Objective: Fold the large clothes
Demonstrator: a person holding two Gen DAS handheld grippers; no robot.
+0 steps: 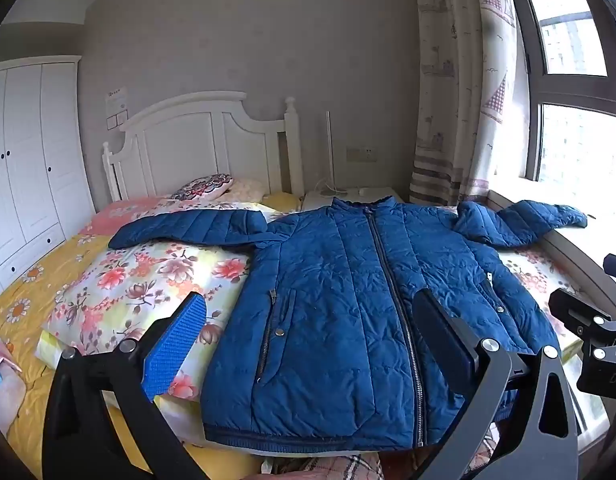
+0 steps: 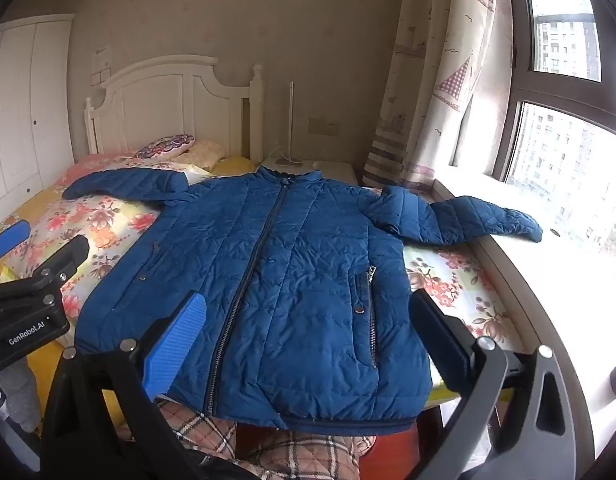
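A blue quilted jacket (image 1: 340, 312) lies flat and zipped, front up, on a floral quilt (image 1: 148, 276) on the bed, both sleeves spread out sideways. Its right sleeve (image 2: 468, 220) rests on the window sill. My left gripper (image 1: 312, 328) is open and empty, held above the jacket's lower left part. My right gripper (image 2: 308, 328) is open and empty above the jacket's lower right part (image 2: 292, 280). The right gripper also shows at the right edge of the left wrist view (image 1: 588, 328), and the left gripper at the left edge of the right wrist view (image 2: 32, 280).
A white headboard (image 1: 204, 140) and pillows (image 1: 204, 188) are at the far end. A white wardrobe (image 1: 24, 168) stands left. A window sill (image 2: 548, 280) and curtain (image 2: 436, 80) run along the right. A plaid cloth (image 2: 268, 448) lies at the near edge.
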